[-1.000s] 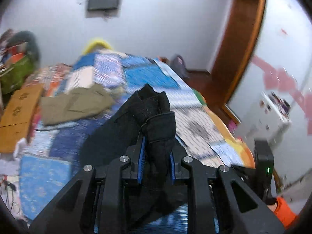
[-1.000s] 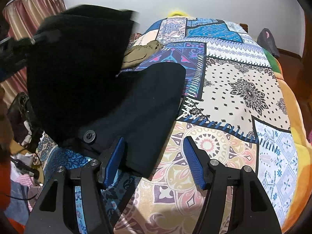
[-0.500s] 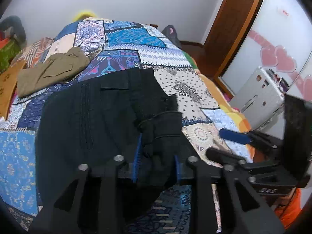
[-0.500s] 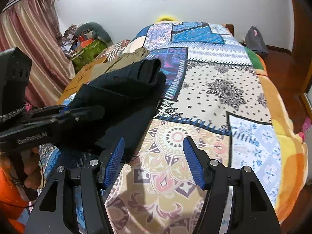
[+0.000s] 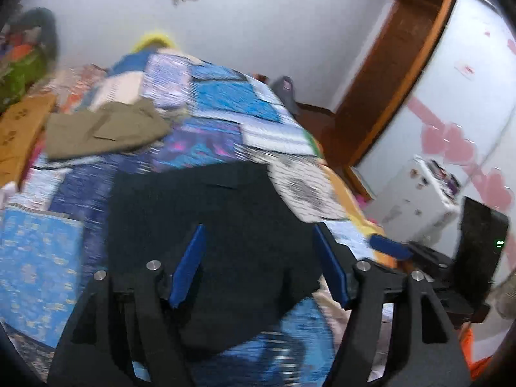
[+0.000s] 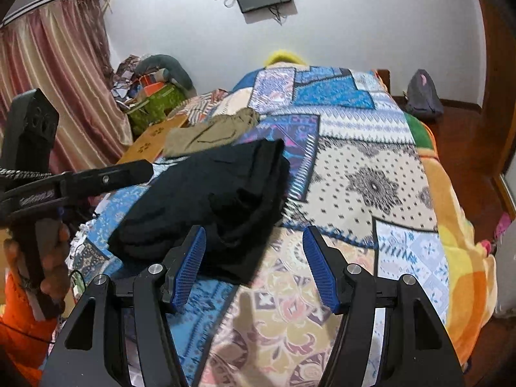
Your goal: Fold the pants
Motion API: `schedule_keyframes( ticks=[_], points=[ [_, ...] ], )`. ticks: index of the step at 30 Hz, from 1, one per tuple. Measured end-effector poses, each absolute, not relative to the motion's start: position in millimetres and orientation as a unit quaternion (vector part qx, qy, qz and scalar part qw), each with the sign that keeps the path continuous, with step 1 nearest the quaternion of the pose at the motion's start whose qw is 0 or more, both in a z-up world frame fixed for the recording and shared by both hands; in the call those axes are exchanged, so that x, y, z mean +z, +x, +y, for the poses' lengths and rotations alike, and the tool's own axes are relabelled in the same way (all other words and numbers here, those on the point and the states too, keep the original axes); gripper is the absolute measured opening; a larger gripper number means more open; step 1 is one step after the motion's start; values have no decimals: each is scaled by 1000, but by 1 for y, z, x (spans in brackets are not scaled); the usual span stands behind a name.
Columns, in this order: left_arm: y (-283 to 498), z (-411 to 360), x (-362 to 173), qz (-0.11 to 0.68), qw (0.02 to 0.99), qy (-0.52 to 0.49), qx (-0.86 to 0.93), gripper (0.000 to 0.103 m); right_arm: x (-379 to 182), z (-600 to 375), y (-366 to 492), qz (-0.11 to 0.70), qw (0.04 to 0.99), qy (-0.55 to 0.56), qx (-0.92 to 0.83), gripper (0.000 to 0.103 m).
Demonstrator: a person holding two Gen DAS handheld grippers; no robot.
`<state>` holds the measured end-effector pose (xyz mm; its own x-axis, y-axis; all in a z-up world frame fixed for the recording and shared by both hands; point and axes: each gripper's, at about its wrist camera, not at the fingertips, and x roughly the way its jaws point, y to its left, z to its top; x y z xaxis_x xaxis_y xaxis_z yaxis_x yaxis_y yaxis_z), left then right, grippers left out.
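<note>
The black pants (image 5: 225,225) lie folded in a thick stack on the patchwork bedspread (image 5: 225,103); they also show in the right wrist view (image 6: 219,200). My left gripper (image 5: 258,242) hovers over the near end of the stack, its jaws opening, and its blue pads do not press the cloth. From the right wrist view the left gripper (image 6: 142,171) reaches in from the left above the stack. My right gripper (image 6: 254,245) is open over the bedspread, just right of the pants' near edge, holding nothing.
Olive-brown pants (image 6: 209,132) lie folded further up the bed (image 5: 106,129). A cardboard box (image 6: 151,138) and clutter sit at the left side near the curtain (image 6: 58,80). A white cabinet (image 5: 416,190) and wooden door frame (image 5: 393,64) stand at the right.
The left gripper was shut on a bunched fold of the black pants; its jaws have spread and the cloth now lies flat on the stack. The right gripper has risen a little.
</note>
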<state>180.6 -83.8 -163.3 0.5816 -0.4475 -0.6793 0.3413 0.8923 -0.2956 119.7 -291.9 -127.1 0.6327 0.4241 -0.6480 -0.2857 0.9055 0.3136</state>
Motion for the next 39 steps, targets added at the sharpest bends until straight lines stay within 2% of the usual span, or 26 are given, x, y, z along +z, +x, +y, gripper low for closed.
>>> schedule_keyframes(
  ticks=[7,10,15,19,26,39],
  points=[
    [189,-38,-201,433,893,-9,-124,72,-128,-262,132,375,896,85,223,60],
    [186,-26,-227,459,882,6,-110,72,-136,-250,136,384,891,84,227,63],
    [175,-16,-252,470,870,-8,-150,75,-155,-231,139,419,874,65,238,63],
    [179,-9,-261,486,858,-57,-156,75,-174,-223,135,432,870,37,235,66],
    [167,-33,-251,478,867,-18,-139,75,-180,-233,140,436,870,26,230,65],
    [176,-76,-241,475,871,-23,-126,75,-188,-273,176,439,874,35,206,63]
  ],
)
